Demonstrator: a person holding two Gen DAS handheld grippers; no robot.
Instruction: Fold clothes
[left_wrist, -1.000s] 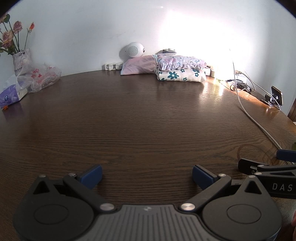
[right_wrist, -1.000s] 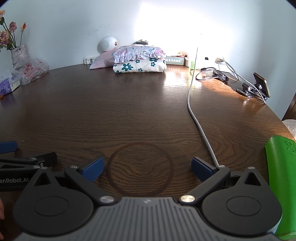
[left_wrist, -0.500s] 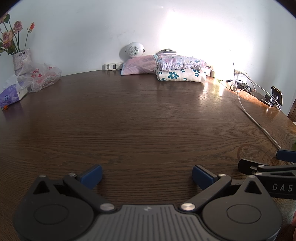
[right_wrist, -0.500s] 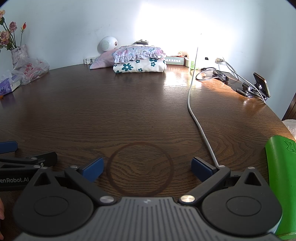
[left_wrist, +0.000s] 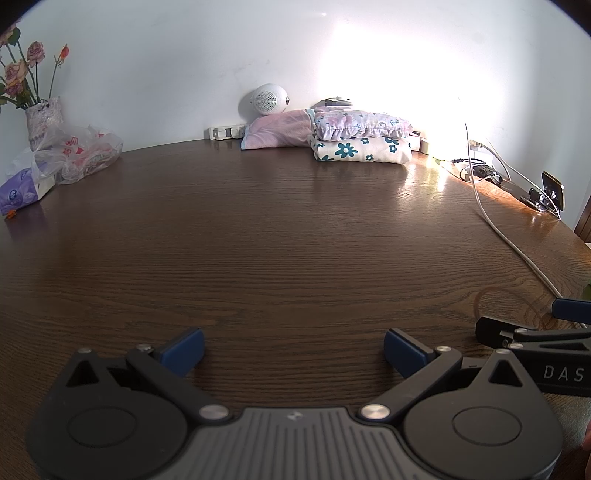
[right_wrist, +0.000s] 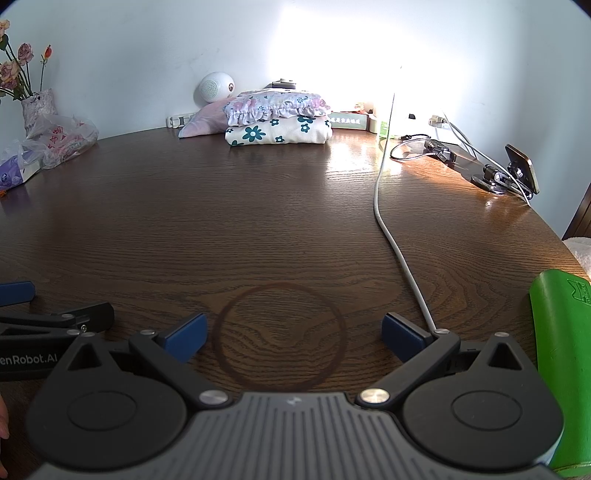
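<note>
At the far edge of the surface (right_wrist: 258, 206), folded clothes (right_wrist: 277, 123) sit stacked, well apart from my left gripper (left_wrist: 293, 352) and right gripper (right_wrist: 293, 338), both spread wide, empty. Risk: reaching across, right gripper snags the white cable (right_wrist: 388, 229).

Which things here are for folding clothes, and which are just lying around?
For the job: folded clothes, left hand-held gripper, right hand-held gripper, both open.

Just lying around: speaker, flower vase, plastic bag, white cable, green case.
</note>
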